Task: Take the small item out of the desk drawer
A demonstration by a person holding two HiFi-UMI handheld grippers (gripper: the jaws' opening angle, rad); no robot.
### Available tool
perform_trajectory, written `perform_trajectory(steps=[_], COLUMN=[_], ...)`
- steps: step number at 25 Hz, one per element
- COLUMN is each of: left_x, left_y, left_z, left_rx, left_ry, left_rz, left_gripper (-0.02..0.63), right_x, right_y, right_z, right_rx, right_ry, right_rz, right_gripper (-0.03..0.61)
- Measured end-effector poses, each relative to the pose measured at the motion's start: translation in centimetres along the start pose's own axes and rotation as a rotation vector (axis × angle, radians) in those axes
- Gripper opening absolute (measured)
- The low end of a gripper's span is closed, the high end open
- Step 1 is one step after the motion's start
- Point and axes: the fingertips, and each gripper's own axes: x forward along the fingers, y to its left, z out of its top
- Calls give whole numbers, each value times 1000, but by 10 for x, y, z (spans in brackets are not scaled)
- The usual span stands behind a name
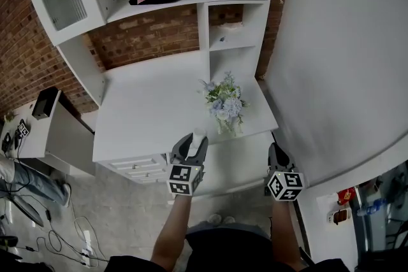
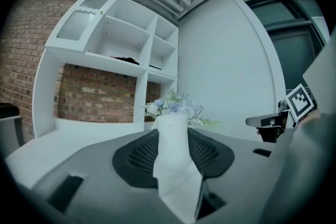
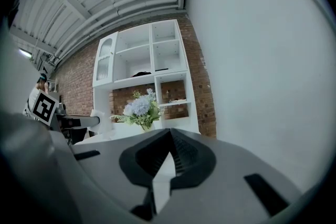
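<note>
Left gripper view: left hand-held gripper (image 2: 173, 131) tight on a small white item (image 2: 173, 157); right hand-held gripper (image 3: 170, 131) closed, empty.

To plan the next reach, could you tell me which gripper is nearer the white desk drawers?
Left. The left gripper, jaws on a small white item, is just right of the white desk drawers; the right gripper is farther right.
</note>
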Motion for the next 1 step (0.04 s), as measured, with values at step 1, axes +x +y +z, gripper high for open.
perform_trajectory(steps=[1], left_x=[0], left_y=[0], left_z=[-1], left_rx=[0], left_ry=[3], left_rz=[-1], left_gripper=[166], right_x=[0], right_y=[1], right_z=[-1], right_rx=[2], right_ry=[1], right_rz=[2], right_gripper=[-3])
